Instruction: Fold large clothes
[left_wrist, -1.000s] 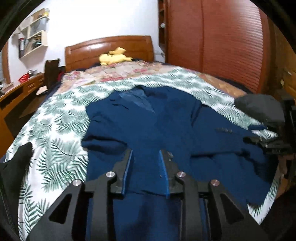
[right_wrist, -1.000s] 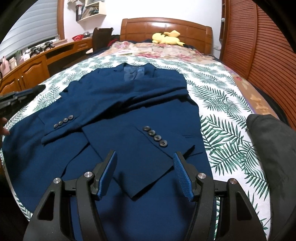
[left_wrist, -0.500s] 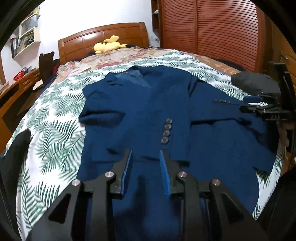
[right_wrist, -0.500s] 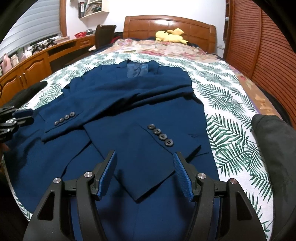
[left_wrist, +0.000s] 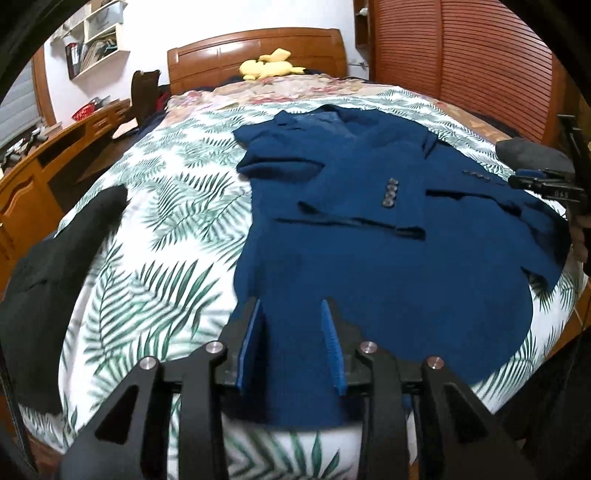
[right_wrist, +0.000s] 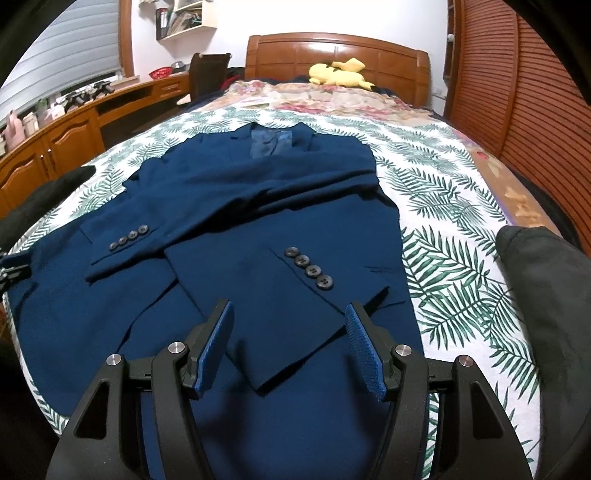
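The navy suit jacket (right_wrist: 266, 229) lies front-up on the palm-leaf bedspread (right_wrist: 454, 236), collar toward the headboard (right_wrist: 336, 51), both sleeves crossed over the chest with the button cuffs (right_wrist: 308, 267) lying on the body panels; against the views of a second ago, the left gripper (left_wrist: 291, 332) has drawn back from the jacket's middle to its hem on the side away from the wardrobe doors (left_wrist: 461, 48), and its camera now takes in the whole garment rather than only the front panel; its jaws stand a narrow gap apart with nothing between them; the right gripper (right_wrist: 288, 343) has scarcely shifted, poised above the hem nearest the camera with its jaws spread wide and empty; in the left view it shows at the jacket's wardrobe-side edge. Judgement: the sleeve folds appear complete and both tools are placed at the hem end, so the likely next step is a lengthwise fold of hem toward collar; no fabric is yet taken up. A dark garment (left_wrist: 59, 266) lies beside the jacket's far side, clear of it.
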